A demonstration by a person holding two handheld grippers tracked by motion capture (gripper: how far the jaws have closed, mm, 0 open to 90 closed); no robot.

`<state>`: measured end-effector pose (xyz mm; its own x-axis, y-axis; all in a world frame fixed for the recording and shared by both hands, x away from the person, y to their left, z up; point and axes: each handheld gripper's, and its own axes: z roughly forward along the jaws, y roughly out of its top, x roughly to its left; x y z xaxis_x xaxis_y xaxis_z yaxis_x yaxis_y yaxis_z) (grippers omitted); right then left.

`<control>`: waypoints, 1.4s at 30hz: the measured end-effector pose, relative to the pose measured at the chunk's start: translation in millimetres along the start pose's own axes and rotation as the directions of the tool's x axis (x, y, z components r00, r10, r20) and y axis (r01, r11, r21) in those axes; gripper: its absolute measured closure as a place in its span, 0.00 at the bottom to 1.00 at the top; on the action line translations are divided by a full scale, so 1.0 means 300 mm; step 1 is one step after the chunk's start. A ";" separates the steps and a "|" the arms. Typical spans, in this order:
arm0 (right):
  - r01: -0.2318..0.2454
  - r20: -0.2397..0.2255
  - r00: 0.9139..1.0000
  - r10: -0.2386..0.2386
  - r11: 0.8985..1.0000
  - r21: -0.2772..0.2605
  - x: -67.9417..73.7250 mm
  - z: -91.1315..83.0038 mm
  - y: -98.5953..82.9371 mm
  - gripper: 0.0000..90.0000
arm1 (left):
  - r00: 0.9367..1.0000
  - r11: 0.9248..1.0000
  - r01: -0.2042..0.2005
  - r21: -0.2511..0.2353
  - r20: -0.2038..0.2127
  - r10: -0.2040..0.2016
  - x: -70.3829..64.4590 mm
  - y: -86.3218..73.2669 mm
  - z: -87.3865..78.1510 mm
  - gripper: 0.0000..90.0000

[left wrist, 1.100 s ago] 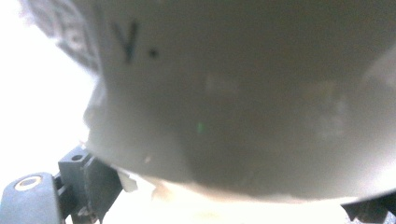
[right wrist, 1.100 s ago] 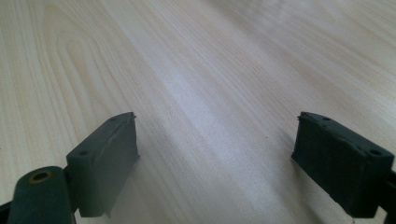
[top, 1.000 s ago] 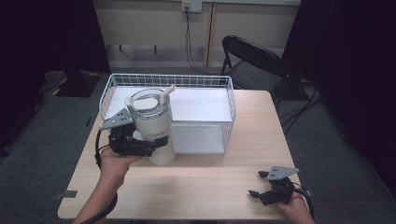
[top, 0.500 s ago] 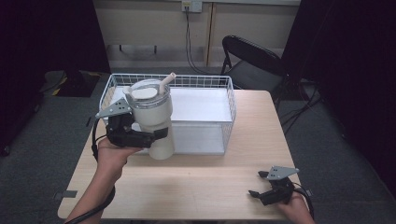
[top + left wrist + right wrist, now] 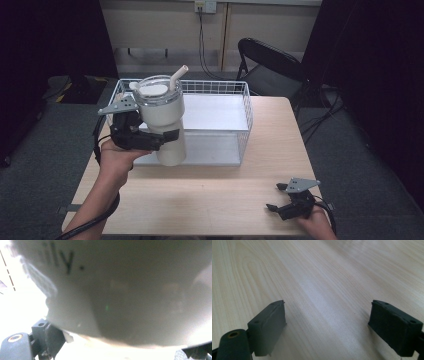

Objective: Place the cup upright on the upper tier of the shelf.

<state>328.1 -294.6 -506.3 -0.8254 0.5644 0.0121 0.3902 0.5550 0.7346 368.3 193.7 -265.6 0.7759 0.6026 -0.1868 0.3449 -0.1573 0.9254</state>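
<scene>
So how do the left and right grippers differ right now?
The left gripper is shut on the tumbler, held up at the wire basket; the right gripper is open and holds nothing. The left is raised, the right sits low near the table's front edge. Both are black and hand-held.
</scene>
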 end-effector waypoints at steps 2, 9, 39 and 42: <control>-0.001 0.000 1.000 0.001 1.000 -0.001 0.000 0.000 0.000 0.14 | 1.000 1.000 -0.004 0.001 0.004 0.004 -0.002 0.011 -0.002 0.11; 0.000 0.002 1.000 0.000 1.000 0.000 0.000 0.000 0.000 0.14 | 1.000 1.000 -0.005 0.006 0.013 0.005 -0.004 0.044 -0.005 0.11; -0.001 0.002 1.000 0.001 1.000 0.000 0.000 0.000 0.000 0.14 | 1.000 1.000 -0.009 -0.007 -0.028 0.009 0.025 0.192 0.014 0.11; -0.001 0.002 1.000 0.001 1.000 0.000 0.000 0.000 0.000 0.14 | 0.999 1.000 -0.013 -0.006 -0.038 0.013 0.032 0.202 0.021 0.11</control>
<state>328.0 -294.6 -506.2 -0.8243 0.5661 0.0112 0.3908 0.5545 0.7348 400.0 185.0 -213.3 0.7598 0.6296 -0.1622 0.3313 -0.1604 0.9298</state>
